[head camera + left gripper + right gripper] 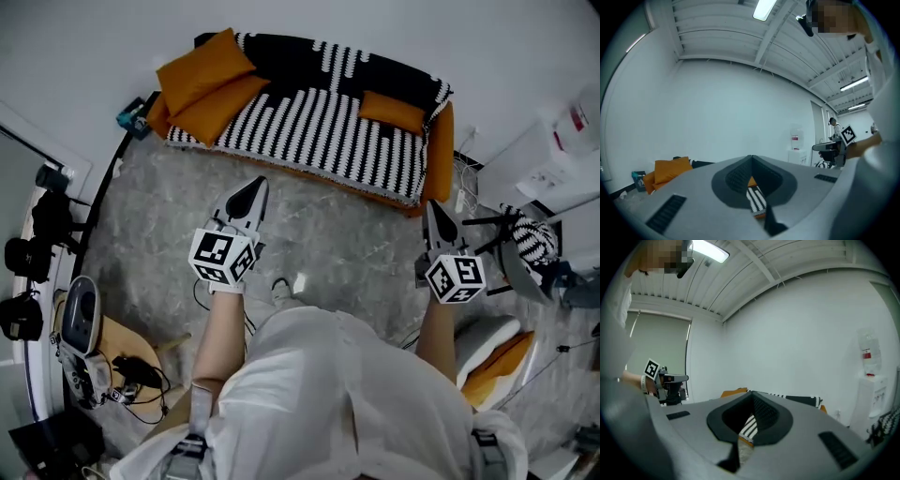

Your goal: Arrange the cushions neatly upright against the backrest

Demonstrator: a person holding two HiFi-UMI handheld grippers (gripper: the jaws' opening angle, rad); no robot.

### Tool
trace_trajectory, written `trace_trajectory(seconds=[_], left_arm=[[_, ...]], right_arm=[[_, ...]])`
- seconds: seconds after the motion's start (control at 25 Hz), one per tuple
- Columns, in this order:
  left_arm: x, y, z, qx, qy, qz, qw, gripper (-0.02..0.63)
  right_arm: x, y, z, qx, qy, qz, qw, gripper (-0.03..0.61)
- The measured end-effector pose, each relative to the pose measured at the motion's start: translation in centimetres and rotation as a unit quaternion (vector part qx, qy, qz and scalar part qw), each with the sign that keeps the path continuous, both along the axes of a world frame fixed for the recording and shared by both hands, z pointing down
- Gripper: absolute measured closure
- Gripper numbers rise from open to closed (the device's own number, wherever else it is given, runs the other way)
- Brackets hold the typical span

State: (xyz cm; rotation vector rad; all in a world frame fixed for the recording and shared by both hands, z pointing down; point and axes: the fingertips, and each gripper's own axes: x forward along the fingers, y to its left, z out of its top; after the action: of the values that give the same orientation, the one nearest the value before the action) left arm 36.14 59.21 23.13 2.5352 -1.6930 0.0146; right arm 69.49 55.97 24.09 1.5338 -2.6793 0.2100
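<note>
Sofa (319, 122) with a black-and-white striped cover stands along the wall at the top of the head view, and three orange cushions sit on it. At the left end a large cushion (202, 67) is propped, tilted, in the corner of backrest and arm. A second large cushion (217, 106) lies flat on the seat just in front, touching it. Toward the right end a small cushion (392, 111) sits low on the seat by the backrest, well apart from the other two; cannot tell whether it leans. Left gripper (253, 192) and right gripper (437, 214) are held about level over the grey marbled floor (347, 234), short of the sofa and pointing toward it. Left fingers (738, 176) are pressed together with nothing between them. Right fingers (764, 411) are likewise closed and empty.
</note>
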Motion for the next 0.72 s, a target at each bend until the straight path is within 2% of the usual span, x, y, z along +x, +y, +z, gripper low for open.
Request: trace_trajectory(seconds=[0.44,0.72], left_arm=[[-18.4,-1.3,-1.4,0.018,-0.004,-0.089,0.9959,0.598],[-25.9,-0.2,-1.4,0.025,0.003,-0.141,0.9897,0.598]], right_arm=[[-19.4,-7.5,-0.8,0.012,-0.011,-0.09,0.996,0.571],[-29.3,-9.5,-0.8,0.008,-0.013,-0.158,0.987,0.571]])
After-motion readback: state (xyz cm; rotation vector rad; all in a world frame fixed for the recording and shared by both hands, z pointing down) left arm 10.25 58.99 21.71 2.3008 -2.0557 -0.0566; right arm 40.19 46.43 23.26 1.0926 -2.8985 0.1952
